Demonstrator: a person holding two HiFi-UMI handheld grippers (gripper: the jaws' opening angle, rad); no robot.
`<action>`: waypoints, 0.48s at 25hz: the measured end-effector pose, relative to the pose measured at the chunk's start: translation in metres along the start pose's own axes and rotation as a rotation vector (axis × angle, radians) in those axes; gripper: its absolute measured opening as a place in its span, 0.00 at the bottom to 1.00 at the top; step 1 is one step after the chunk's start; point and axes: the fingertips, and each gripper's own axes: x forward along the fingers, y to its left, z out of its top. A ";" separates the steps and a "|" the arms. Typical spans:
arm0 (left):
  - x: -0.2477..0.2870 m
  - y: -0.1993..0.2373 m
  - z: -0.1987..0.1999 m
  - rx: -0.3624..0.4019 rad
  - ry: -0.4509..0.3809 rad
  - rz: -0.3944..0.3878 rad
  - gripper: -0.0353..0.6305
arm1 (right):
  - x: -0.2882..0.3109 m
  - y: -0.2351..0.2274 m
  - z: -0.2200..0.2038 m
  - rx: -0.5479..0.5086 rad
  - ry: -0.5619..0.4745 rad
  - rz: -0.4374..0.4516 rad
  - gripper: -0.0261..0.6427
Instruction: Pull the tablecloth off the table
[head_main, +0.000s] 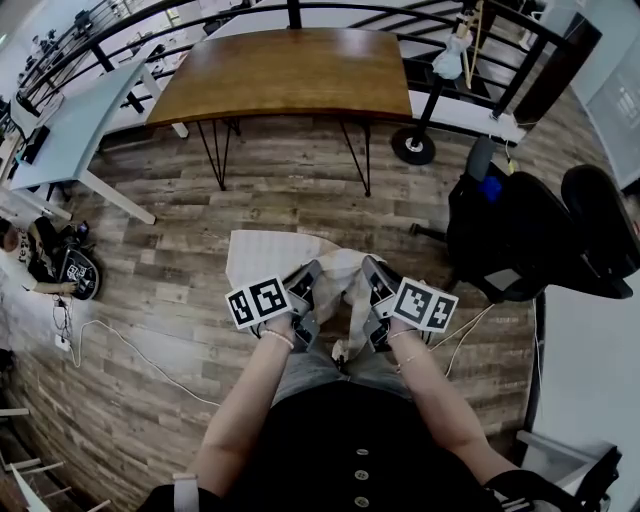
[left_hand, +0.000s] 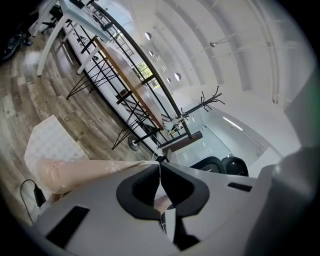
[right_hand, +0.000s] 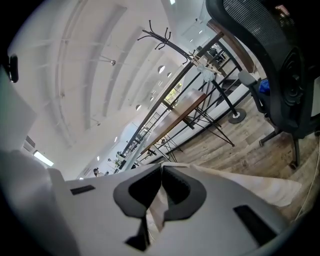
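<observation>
The wooden table stands bare at the far side of the room. The pale tablecloth is off it: part lies on the plank floor in front of me and part hangs bunched between my two grippers. My left gripper is shut on one edge of the cloth, which drapes left from its jaws. My right gripper is shut on another edge, and the cloth trails right from its closed tips. Both grippers are held close together just above my knees.
A black office chair stands close on the right. A white desk and a seated person are on the left. A coat stand's round base sits by the table's right legs. Cables run over the floor.
</observation>
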 end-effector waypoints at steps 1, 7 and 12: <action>-0.001 0.000 -0.001 0.000 0.001 0.001 0.08 | -0.001 0.000 -0.001 0.003 0.001 -0.001 0.08; -0.005 0.002 -0.008 -0.006 0.010 0.008 0.08 | -0.005 -0.003 -0.009 0.023 0.018 -0.005 0.08; -0.006 0.001 -0.011 -0.008 0.009 0.012 0.08 | -0.007 -0.005 -0.011 0.031 0.029 -0.008 0.08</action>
